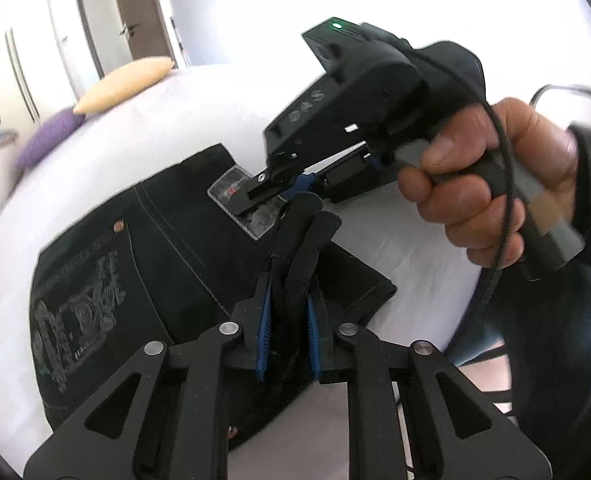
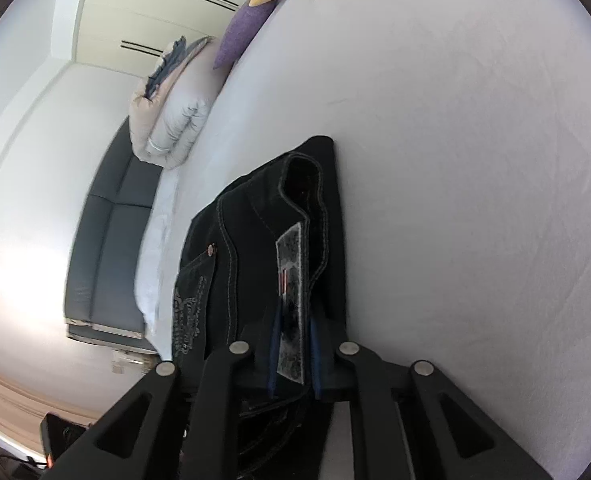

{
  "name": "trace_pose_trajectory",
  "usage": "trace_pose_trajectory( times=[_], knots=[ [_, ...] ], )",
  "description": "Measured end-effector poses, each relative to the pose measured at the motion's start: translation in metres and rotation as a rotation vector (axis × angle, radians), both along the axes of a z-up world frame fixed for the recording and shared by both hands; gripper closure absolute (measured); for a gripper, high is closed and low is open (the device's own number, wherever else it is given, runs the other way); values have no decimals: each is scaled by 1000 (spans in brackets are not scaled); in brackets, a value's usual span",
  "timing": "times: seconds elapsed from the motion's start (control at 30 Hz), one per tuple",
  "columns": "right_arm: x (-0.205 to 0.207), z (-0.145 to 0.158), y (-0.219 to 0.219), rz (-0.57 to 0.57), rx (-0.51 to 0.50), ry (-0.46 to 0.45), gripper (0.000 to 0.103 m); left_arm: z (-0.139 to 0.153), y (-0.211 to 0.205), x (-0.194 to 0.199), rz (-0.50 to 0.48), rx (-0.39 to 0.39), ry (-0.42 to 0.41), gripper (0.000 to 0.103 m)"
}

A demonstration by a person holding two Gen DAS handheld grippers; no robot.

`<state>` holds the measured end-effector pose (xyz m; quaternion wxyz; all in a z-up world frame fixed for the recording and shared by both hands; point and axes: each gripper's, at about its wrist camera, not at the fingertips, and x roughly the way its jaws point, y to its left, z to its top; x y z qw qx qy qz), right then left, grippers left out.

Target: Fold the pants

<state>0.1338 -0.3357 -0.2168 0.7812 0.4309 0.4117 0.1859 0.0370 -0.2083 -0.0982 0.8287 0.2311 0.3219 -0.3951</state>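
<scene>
Now both claws pinch the black denim pants [image 1: 143, 248] near the white bed's [image 1: 395, 248] edge: left gripper [image 1: 309, 212] on cloth, right gripper [image 2: 293, 320] at the waistband patch; I'd move them together, keeping tension

Black denim pants [image 1: 167, 248] with pale stitching, smooth white cloth bedsheet [image 2: 475, 160], matt black plastic tongs [image 1: 307, 216]

The black housing of the right gripper [image 1: 319, 98], upper centre of the left wrist view, bears raised characters resembling "D4S". The grey waistband patch [image 1: 247, 204] and the pocket embroidery [image 1: 75, 316] on the black denim pants are illegible.
</scene>
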Motion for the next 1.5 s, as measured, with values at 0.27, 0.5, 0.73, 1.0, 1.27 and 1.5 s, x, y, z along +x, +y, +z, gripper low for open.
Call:
trace_pose_trajectory(
  times=[0.27, 0.5, 0.73, 1.0, 1.27, 1.5],
  knots=[
    [-22, 23, -9, -74, -72, 18, 76, 27, 101, 41, 116, -280, 282, 83],
    [-27, 60, 25, 34, -50, -80, 91, 22, 205, 166, 340, -498, 433, 83],
    [6, 9, 33, 29, -31, 83, 103, -1, 201, 247, 348, -424, 485, 83],
    [-14, 3, 26, 17, 16, 46, 103, -21, 226, 225, 343, -431, 448, 83],
    [-56, 18, 38, 45, 3, -14, 103, -16, 227, 153, 291, -371, 346, 83],
    [-70, 7, 54, 77, -27, 14, 103, -29, 238, 149, 295, -430, 381, 83]
  ],
)
